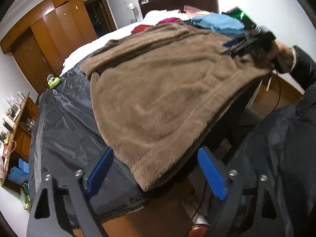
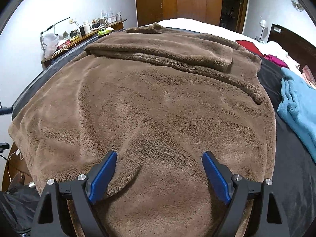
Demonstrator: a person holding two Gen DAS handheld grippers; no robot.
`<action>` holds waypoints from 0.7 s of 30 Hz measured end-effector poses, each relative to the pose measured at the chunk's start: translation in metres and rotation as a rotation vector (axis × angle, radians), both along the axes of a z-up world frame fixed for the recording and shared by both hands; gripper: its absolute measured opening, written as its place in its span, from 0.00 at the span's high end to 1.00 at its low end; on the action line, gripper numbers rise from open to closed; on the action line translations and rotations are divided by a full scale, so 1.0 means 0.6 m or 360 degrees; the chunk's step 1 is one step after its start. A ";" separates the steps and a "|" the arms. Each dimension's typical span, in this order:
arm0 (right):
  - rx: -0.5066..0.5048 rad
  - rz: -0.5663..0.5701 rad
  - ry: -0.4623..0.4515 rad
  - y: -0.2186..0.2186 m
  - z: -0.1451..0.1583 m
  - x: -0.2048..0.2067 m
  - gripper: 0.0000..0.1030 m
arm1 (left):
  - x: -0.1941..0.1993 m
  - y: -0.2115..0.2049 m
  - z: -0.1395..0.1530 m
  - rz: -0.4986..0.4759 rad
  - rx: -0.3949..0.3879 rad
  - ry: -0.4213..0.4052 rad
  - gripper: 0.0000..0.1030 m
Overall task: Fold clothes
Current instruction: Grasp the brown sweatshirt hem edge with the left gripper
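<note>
While you hold both tools over the foot of the bed, your view runs from the cluttered wooden shelf at the far left, past the small green object sitting on the dark bedcover, to the brown fleece garment spread flat across that cover. Its near corner lies just over the bed's edge, and your left gripper hangs there with its blue pads spread apart: the corner of the fleece lies between them in the left wrist view, but neither pad presses on it. Whether the left pad touches the dark cover beneath it is too blurred to tell.

Further right in the same view, your right gripper sits blurred at the far side of the fleece, gripped by your hand, with a dark sleeve behind it. Beyond it lie a blue garment, something red and something magenta on the white bedding.

From the right wrist camera, your right gripper stands wide over the brown fleece garment, pinching nothing; the pile fills the gap between the pads and a soft ridge rises near the left one. A folded sleeve lies across the upper part of the fleece, and the blue garment rests at the right edge on the dark cover.
</note>
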State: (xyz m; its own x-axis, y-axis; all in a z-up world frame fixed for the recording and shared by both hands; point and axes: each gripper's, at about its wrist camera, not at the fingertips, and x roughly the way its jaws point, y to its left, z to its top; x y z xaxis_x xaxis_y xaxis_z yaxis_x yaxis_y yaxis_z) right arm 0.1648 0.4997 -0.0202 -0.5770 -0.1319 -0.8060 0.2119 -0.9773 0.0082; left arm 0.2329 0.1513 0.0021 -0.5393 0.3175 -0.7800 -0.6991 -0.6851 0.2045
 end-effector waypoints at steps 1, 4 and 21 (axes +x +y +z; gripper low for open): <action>0.0000 0.0000 0.0001 0.000 0.000 0.000 0.13 | -0.002 -0.001 -0.008 0.0014 -0.0019 -0.0012 0.27; -0.0001 -0.0001 0.0004 0.001 -0.001 0.001 0.13 | -0.006 -0.008 -0.027 0.0043 -0.0060 -0.0047 0.31; -0.0008 -0.0045 0.0048 0.002 -0.001 0.007 0.13 | -0.041 -0.042 -0.005 0.0176 0.0259 -0.0113 0.53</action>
State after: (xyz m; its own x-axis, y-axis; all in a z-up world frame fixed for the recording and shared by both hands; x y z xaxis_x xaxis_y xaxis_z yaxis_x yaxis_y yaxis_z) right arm 0.1687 0.5008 -0.0207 -0.6045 -0.1193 -0.7876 0.1845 -0.9828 0.0072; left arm 0.2082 0.1259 -0.0007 -0.5235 0.3843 -0.7604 -0.6266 -0.7784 0.0379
